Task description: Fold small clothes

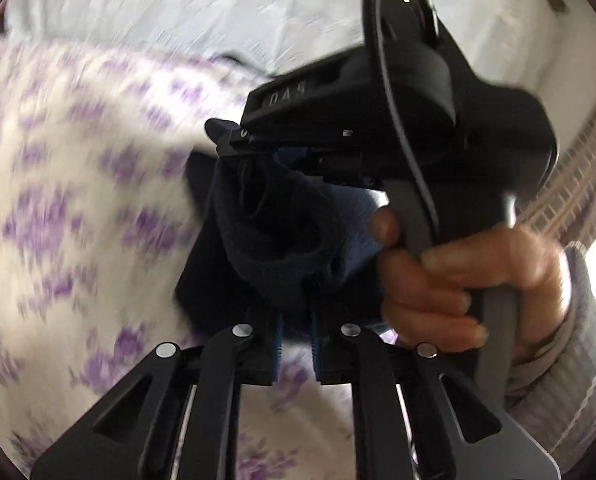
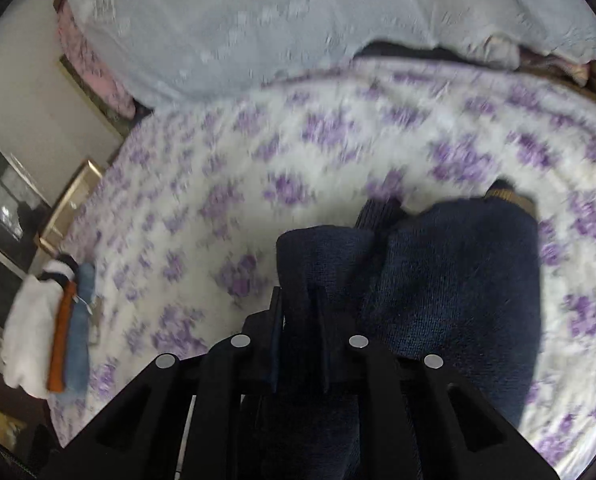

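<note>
A: Where is the garment (image 2: pixel 453 276), relative to the blanket (image 2: pixel 298 168)?

B: The dark navy knit lies partly on the purple-flowered blanket, one end lifted off it and bunched between the two grippers.

A: State of the left gripper (image 1: pixel 296 342)?

B: Jaws narrow. Navy cloth hangs at the blue pads (image 1: pixel 278 340); a small gap of blanket shows between them lower down, so a firm pinch cannot be confirmed.

A: And the right gripper (image 2: pixel 299 320)?

B: Jaws narrow, clamped on a fold of the garment. In the left view a hand (image 1: pixel 469 276) in a pale ribbed sleeve (image 1: pixel 577 368) grips its handle above the blanket.

A: Anything else on the blanket?

B: A folded pile (image 2: pixel 54 332), white, orange and blue, sits at its far left edge. A pale sheet (image 2: pixel 258 20) lies beyond the blanket.
</note>
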A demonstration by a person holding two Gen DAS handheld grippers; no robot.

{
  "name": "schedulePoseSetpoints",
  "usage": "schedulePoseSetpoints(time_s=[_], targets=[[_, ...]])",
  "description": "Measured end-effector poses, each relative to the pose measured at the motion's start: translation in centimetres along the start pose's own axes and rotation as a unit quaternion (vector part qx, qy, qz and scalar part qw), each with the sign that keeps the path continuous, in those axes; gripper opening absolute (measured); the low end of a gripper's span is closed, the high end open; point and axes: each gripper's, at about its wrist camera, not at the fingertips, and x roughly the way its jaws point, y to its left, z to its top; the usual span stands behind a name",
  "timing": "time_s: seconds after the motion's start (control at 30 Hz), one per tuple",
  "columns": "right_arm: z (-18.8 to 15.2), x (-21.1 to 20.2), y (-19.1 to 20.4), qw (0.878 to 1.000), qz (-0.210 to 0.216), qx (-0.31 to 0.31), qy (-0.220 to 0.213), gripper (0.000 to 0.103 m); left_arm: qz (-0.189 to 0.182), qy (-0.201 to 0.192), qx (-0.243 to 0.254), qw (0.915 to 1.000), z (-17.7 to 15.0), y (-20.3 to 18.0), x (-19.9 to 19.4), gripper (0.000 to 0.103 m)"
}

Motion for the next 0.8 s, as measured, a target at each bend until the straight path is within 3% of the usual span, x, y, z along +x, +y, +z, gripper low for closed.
schedulePoseSetpoints(time_s=[0.1, 0.2, 0.27, 0.4, 0.47, 0.53, 0.63, 0.7, 0.73, 0.8], targets=[[-0.1, -0.9, -0.2, 1.0, 0.024, 0.006, -0.016, 0.024, -0.017, 0.015, -0.053, 0.9983, -0.4, 2.0, 0.5, 0.02], [0.4, -5.0, -1.2, 0.996, 0.061, 0.023, -0.055, 0.029, -0.001, 0.002, -0.057, 0.9984, -0.2, 2.3, -0.1, 0.031], [0.1, -8.3, -2.2, 0.994, 0.069, 0.023, -0.084, 0.037, -0.001, 0.001, -0.061, 0.9981, -0.2, 2.4, -0.2, 0.032], [-2.0, -12.5, -4.9, 0.993, 0.018, 0.027, -0.115, 0.04, 0.012, -0.008, -0.06, 0.9981, 0.0, 2.2, -1.3, 0.03], [-3.7, -13.2, -5.7, 0.992, -0.026, 0.015, -0.119, 0.04, 0.019, -0.038, -0.045, 0.9981, 0.4, 1.6, -3.0, 0.032], [-4.9, -13.1, -6.5, 0.992, -0.043, 0.012, -0.117, 0.04, 0.039, -0.074, -0.026, 0.9961, 1.0, 0.7, -4.6, 0.055], [-6.4, -11.8, -7.9, 0.994, -0.04, 0.027, -0.094, 0.04, 0.066, -0.094, 0.005, 0.9934, 2.1, -0.5, -4.7, 0.061], [-7.6, -10.4, -9.4, 0.995, -0.036, 0.051, -0.078, 0.048, 0.095, -0.064, 0.026, 0.9931, 2.7, -0.5, -2.5, 0.07], [-7.9, -9.8, -10.2, 0.995, -0.032, 0.064, -0.072, 0.059, 0.127, -0.033, 0.038, 0.9907, 2.7, -0.1, -0.6, 0.071], [-8.4, -8.8, -12.5, 0.992, 0.001, 0.111, -0.06, 0.068, 0.163, 0.013, 0.021, 0.9863, 1.4, 2.1, 2.8, 0.073]])
